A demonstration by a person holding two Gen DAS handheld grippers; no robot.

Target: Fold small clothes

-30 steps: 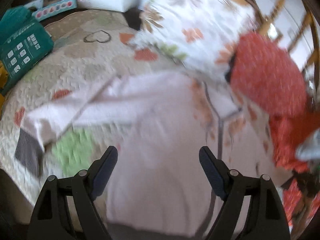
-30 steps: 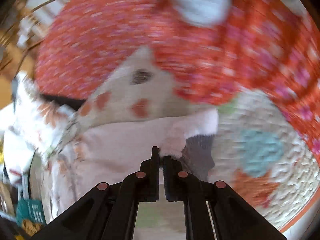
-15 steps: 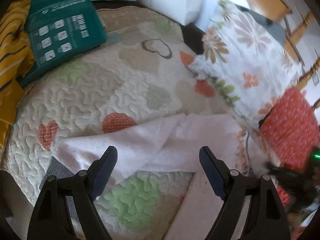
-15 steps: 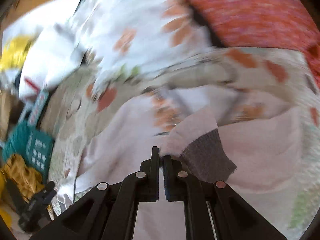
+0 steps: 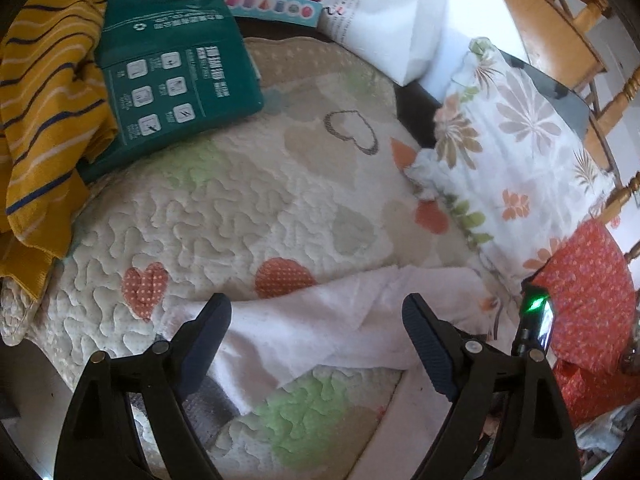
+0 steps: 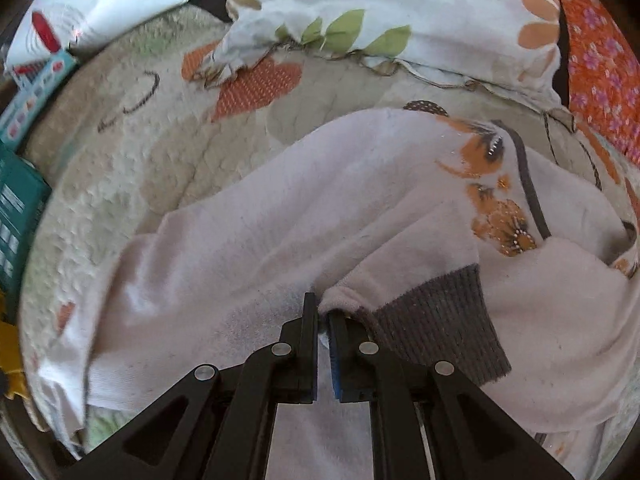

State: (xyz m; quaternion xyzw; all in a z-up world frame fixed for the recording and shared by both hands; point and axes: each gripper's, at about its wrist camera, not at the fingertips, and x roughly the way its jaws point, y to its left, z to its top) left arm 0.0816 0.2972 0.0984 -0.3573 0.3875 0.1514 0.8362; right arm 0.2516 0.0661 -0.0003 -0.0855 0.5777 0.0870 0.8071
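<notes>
A small pale pink sweater (image 6: 248,248) with orange flower print and grey ribbed cuffs lies on a quilted heart-pattern mat (image 6: 132,152). My right gripper (image 6: 323,312) is shut on the sleeve end beside its grey cuff (image 6: 436,320), the sleeve folded across the sweater's body. In the left wrist view the sweater's other sleeve (image 5: 312,328) lies across the mat (image 5: 240,208) between my left gripper's (image 5: 316,324) open, empty fingers, which hover just above it.
A green package (image 5: 168,80) and a yellow striped cloth (image 5: 44,112) lie at the mat's far left. A floral pillow (image 5: 516,160), a white bag (image 5: 384,12) and red patterned fabric (image 5: 588,304) border the right side. Wooden chairs stand behind.
My right gripper carried the cuffed sleeve from the red fabric side inward over the sweater's body. My left gripper swung left, away from the body, toward the other sleeve.
</notes>
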